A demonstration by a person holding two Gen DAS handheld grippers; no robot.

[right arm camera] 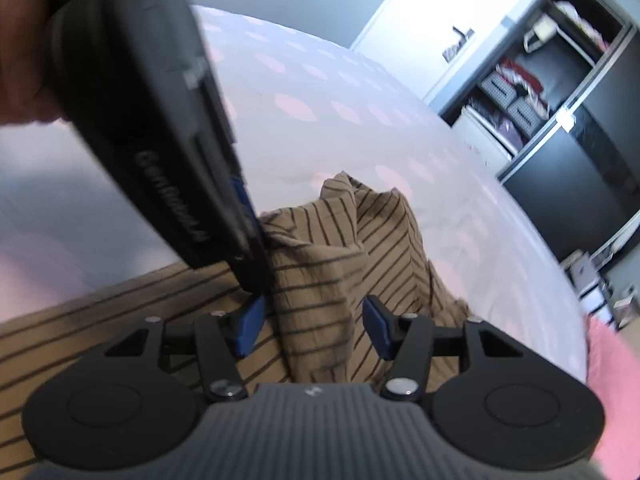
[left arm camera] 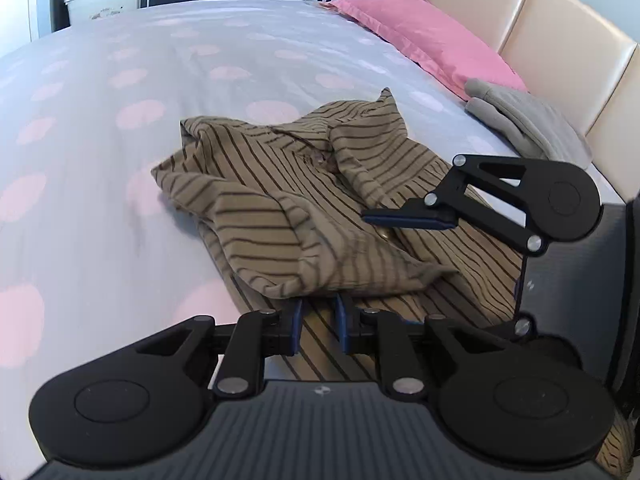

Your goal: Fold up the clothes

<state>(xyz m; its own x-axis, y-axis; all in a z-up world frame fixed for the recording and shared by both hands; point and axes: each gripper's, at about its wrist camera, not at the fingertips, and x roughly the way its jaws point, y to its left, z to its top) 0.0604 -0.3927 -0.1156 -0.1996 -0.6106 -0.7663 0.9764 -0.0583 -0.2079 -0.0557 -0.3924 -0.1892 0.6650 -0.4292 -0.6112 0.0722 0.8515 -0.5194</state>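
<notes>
- While the brown striped shirt (left arm camera: 304, 200) lay crumpled on the spotted bed (left arm camera: 160, 60), both tools were down at its near edge, close beside each other.
- The shirt was bunched into loose folds, with one flat panel spread toward the cameras under the tools.
- The left tool (left arm camera: 320, 322) had its blue pads drawn close, with only a narrow gap between them. A hanging fold of the shirt met the fingertips, and flat striped cloth showed through the gap. Whether the pads actually pinched any cloth could not be told.
- The right tool (right arm camera: 312, 330) stood with its jaws wide apart. A raised ridge of the shirt sat between the pads, but neither pad pressed on it.
- In the right wrist view, the left tool crossed the picture from the upper left, its tip at the shirt's ridge, and a hand (right arm camera: 20, 60) held it.
- A pink pillow (left arm camera: 420, 36) lay along the cream headboard (left arm camera: 560, 40), with a folded grey garment (left arm camera: 528, 120) just beside it, apart from the shirt.
</notes>
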